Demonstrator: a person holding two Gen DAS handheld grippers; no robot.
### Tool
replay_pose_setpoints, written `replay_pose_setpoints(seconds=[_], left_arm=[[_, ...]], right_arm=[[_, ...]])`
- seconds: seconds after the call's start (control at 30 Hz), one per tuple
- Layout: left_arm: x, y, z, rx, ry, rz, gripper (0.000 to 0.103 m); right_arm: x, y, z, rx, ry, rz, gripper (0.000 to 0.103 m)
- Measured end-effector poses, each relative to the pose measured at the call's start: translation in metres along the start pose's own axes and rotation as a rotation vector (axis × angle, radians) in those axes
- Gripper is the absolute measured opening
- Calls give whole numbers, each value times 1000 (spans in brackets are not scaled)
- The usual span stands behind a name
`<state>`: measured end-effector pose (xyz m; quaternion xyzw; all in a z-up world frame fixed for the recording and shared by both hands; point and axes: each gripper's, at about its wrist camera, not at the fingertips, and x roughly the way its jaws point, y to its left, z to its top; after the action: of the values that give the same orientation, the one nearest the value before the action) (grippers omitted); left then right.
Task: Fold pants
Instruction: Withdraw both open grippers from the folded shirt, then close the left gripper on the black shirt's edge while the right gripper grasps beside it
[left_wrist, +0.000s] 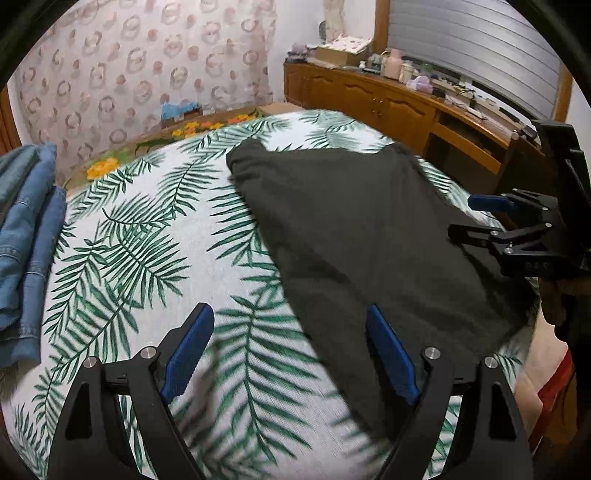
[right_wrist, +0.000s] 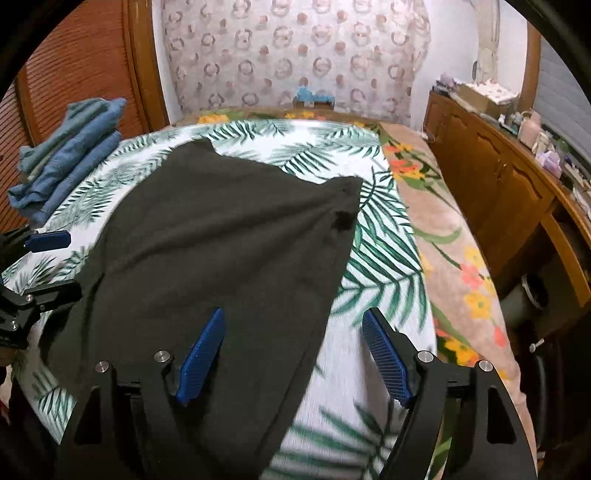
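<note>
A white bedspread printed with green palm leaves (left_wrist: 147, 236) carries the flat dark charcoal fabric pants (right_wrist: 221, 236); folded blue denim jeans (right_wrist: 70, 155) lie beside. Left gripper (left_wrist: 291, 350) and right gripper (right_wrist: 295, 350) hover with fingers spread apart, holding nothing.

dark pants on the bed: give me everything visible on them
The pants are dark, near-black soft fabric, knit-looking, plain, lying fairly flat with mild wrinkles on the leaf-print sheet. Two pointed corners sit at the far end; the near end widens toward the cameras. The overall shape suggests they are already folded, though I cannot tell for sure. Both grippers, left and right, are open, each with one finger over the near fabric; contact is unclear. The jeans lie apart.
</note>
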<state>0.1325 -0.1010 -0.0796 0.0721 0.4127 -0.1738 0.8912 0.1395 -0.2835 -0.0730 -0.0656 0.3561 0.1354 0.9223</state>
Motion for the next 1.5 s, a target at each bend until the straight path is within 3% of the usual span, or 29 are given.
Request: replay_pose_setpoints(seconds=[0.2,0.43,0.67,0.83,0.9,1.0,1.27,1.4,1.5], left_arm=[[-25,-7,-17,-9,-49,-56,86],[-31,-13,-26,-16,-40,-109,65],[-25,-23,-37,-8,-10,-184,52],[-19,-29,-39,-7,7,-200,52],[-20,-29,-39,-4,2,-198,52],[-21,-31,-40,5,3,-213,40],[-27,-36,-48,14,-6,-205,38],[-28,-35,-50,10,-14,-202,34],[-28,-35,-49,9,-18,-207,29]], right_arm=[[-41,3,-32,24,-41,34,66],[-69,10,-65,43,-55,80,38],[-70,13,-72,43,-17,123,31],[-72,20,-71,29,-22,115,12],[-75,22,-70,28,-31,124,12],[-76,23,-70,24,-35,124,12],[-74,20,-74,51,-32,107,12],[-69,19,-75,72,-19,77,28],[-66,17,-75,94,-19,93,34]])
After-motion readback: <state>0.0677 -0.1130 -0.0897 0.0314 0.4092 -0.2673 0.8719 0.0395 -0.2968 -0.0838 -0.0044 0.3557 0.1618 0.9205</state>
